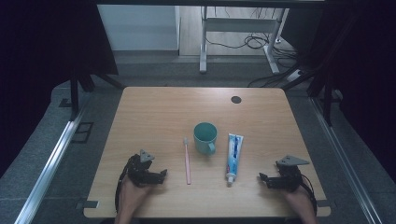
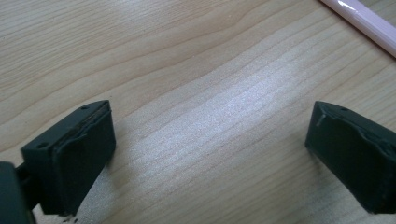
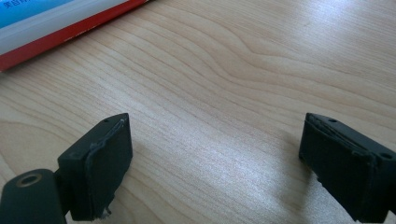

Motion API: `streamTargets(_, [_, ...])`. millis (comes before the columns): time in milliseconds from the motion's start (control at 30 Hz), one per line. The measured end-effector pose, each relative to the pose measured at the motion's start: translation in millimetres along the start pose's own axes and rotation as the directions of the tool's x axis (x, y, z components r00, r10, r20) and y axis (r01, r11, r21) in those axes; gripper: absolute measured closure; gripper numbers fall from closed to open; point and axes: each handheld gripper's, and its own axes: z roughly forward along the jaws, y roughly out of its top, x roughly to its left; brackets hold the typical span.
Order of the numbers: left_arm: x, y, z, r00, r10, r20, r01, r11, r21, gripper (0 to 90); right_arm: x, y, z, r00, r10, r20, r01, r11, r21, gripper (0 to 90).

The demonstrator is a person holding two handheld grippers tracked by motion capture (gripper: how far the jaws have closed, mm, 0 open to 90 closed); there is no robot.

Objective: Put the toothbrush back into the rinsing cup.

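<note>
Wood-grain tabletop [image 1: 154, 112] fills the middle of a dim room, with grey floor around it, dark curtains at both sides, and a white desk frame [image 1: 238, 32] with loose cables beyond the far edge. Near the table's far edge sits a small dark round spot [image 1: 236, 99].

Toothbrush [image 1: 187, 161]: pale pink, slim, lying flat lengthwise, bristle head toward the far side; its handle crosses the upper right corner of my left gripper view [image 2: 362, 23]. It lies just left of the teal mug [image 1: 205, 137], which stands upright with its handle toward me. Toothpaste tube [image 1: 233, 156]: white and blue with a red edge, flat, cap toward me, just right of the mug; its edge shows at the upper left of my right gripper view [image 3: 56, 23].

My left gripper [image 1: 156, 175] rests low on the near left of the table, near the toothbrush but apart from it, jaws spread wide over bare wood [image 2: 210, 140]. My right gripper [image 1: 265, 179] rests at the near right, pointing toward the tube's cap, jaws likewise spread with nothing between them [image 3: 215, 158]. My forearms enter from the near edge.
</note>
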Motion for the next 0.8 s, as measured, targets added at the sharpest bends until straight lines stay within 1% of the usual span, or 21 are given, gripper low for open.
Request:
streamTargets(33, [-0.5,0.4,-0.9,1.0,0.0,0.002,0.0,1.0,-0.001,7.4,0.0,0.0,0.0,1.0,0.0,0.0,0.0,1.0,0.0,9.4])
streamTargets(167, [-0.6,2.1,-1.9,0.9999,0.011,0.006,-0.011,0.9999,0.004,13.4,0.0,0.0,0.0,1.0,0.0,0.0,0.0,1.0,0.0,9.4])
streamTargets(233, [-1.3,4.1,-3.0,0.9998,0.021,0.002,-0.021,0.9997,0.011,14.4,0.0,0.0,0.0,1.0,0.0,0.0,0.0,1.0,0.0,9.4])
streamTargets(267, [-1.9,4.8,-3.5,0.9997,0.025,-0.002,-0.025,0.9996,0.012,16.9,0.0,0.0,0.0,1.0,0.0,0.0,0.0,1.0,0.0,9.4])
streamTargets(300, [-2.5,6.6,-5.9,0.9993,0.038,0.006,-0.038,0.9992,0.011,20.0,0.0,0.0,0.0,1.0,0.0,-0.001,0.0,1.0,0.0,9.4])
streamTargets(400, [-3.4,8.3,-8.7,0.999,0.042,0.013,-0.042,0.9991,0.002,29.2,0.0,0.0,0.0,1.0,0.0,0.0,0.0,1.0,0.0,9.4])
streamTargets(433, [-3.2,9.3,-9.9,0.9988,0.044,0.023,-0.044,0.999,0.001,29.2,0.0,0.0,0.0,1.0,0.0,0.0,0.0,1.0,0.0,9.4])
streamTargets(500, [-3.3,11.0,-11.7,0.9985,0.045,0.03,-0.045,0.999,0.0,36.2,0.0,0.0,0.0,1.0,0.0,0.0,0.0,1.0,0.0,9.4])
streamTargets(533, [-3.3,11.9,-12.4,0.9985,0.043,0.034,-0.043,0.9991,0.001,43.2,0.0,0.0,0.0,1.0,0.0,0.0,0.0,1.0,0.0,9.4])
streamTargets(567, [-3.4,12.3,-12.6,0.9984,0.041,0.039,-0.041,0.9992,0.001,46.1,0.0,0.0,0.0,1.0,0.0,0.0,0.0,1.0,0.0,9.4])
streamTargets(600, [-3.2,12.9,-12.8,0.998,0.042,0.047,-0.042,0.9991,0.003,46.1,0.0,0.0,0.0,1.0,0.0,0.0,0.0,1.0,0.0,9.4])
streamTargets(633, [-3.3,13.6,-13.0,0.9977,0.039,0.055,-0.04,0.9992,0.01,54.5,0.0,0.0,0.0,1.0,0.0,0.0,0.0,1.0,0.0,9.4])
streamTargets(667, [-3.2,14.2,-12.8,0.9974,0.042,0.059,-0.042,0.999,0.013,54.5,0.0,0.0,0.0,1.0,0.0,0.0,0.0,1.0,0.0,9.4])
streamTargets(700, [-3.6,14.9,-13.0,0.9975,0.04,0.058,-0.041,0.999,0.017,56.8,0.0,0.0,0.0,1.0,0.0,0.0,0.0,1.0,0.0,9.4])
streamTargets(733, [-3.1,15.8,-13.4,0.9965,0.047,0.069,-0.048,0.9987,0.019,60.7,0.0,0.0,0.0,1.0,0.0,0.0,0.0,1.0,0.0,9.4])
streamTargets(800, [-3.2,17.2,-14.1,0.9954,0.042,0.086,-0.044,0.9988,0.022,66.3,0.0,0.0,0.0,1.0,0.0,0.0,0.0,1.0,0.0,9.4])
